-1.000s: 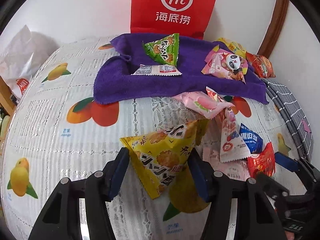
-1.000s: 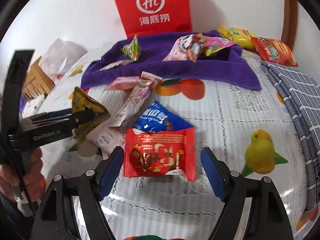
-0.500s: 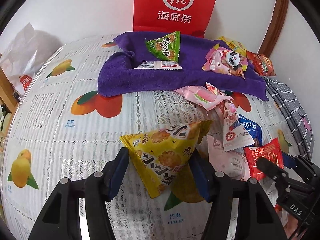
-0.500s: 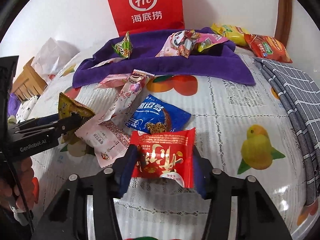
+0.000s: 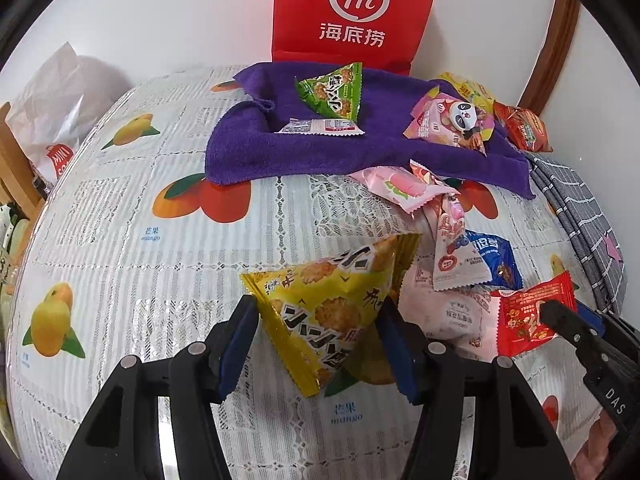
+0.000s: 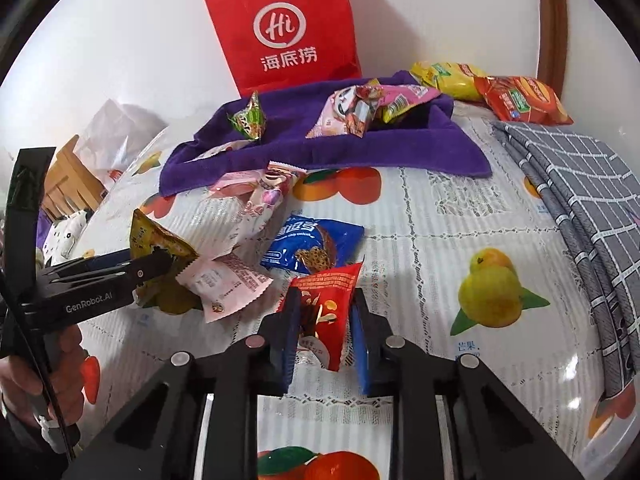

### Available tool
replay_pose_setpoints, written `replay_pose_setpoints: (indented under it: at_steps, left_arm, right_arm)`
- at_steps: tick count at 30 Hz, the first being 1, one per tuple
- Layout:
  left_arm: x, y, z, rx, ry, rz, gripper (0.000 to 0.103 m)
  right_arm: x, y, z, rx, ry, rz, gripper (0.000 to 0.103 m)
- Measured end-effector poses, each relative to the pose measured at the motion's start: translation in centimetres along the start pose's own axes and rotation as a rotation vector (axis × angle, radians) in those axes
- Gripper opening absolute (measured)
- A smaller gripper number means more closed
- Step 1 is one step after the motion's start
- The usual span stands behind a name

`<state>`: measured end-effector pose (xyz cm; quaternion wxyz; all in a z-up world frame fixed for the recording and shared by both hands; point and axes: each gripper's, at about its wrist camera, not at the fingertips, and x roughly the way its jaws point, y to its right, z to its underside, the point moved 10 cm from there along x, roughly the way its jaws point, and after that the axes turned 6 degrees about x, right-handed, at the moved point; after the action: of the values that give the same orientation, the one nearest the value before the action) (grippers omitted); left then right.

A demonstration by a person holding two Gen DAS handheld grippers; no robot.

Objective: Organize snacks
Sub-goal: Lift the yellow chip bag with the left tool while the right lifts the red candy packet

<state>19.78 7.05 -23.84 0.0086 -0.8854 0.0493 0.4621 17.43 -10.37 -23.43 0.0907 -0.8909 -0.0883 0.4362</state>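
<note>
Each of the 2 grippers holds 1 packet: the left gripper (image 5: 318, 326) is clamped on a yellow triangular snack packet (image 5: 334, 304), the right gripper (image 6: 324, 332) on a red snack packet (image 6: 326, 312), both packets sitting between the blue pads and raised off the fruit-print tablecloth (image 5: 120, 240). Just beyond them lie 1 blue cookie packet (image 6: 312, 248) and 3 pale pink packets, partly overlapped. On the purple towel (image 5: 320, 152) rest 1 green triangular packet (image 5: 334, 90), 1 flat white packet (image 5: 320, 126) and 1 panda packet (image 5: 450, 122), before 1 red paper bag (image 5: 356, 12).

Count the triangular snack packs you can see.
2: a green pack on the purple towel, and a yellow pack held in the left gripper. Others may be hidden.
</note>
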Motion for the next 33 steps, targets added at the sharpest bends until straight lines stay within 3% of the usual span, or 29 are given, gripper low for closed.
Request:
replay_pose_setpoints:
  at_steps: [13,18,26,28,33]
  left_arm:
    - [-1.3,0.2,-0.2,0.014,0.021,-0.009,0.058]
    - [-1.6,0.0,-0.1,0.015,0.025,-0.014,0.058]
    - [-1.8,0.2,-0.2,0.022,0.025,-0.011,0.058]
    - [-1.7,0.2,0.0,0.024,0.021,-0.012,0.058]
    - [-1.6,0.0,0.1,0.019,0.016,-0.014,0.058]
  right_arm:
    - [-2.2,-2.8,-0.5,-0.100,0.069,0.019,0.014]
    - [-1.3,-2.2,0.1,-0.098,0.030,0.031,0.015]
    - [1.1,-1.7,1.3,-0.063,-0.042,0.013,0.035]
    - [1.2,-1.9,1.4,-0.064,-0.039,0.006,0.035]
    - [0.0,-2.3,0.7,-0.061,0.002,-0.026,0.018]
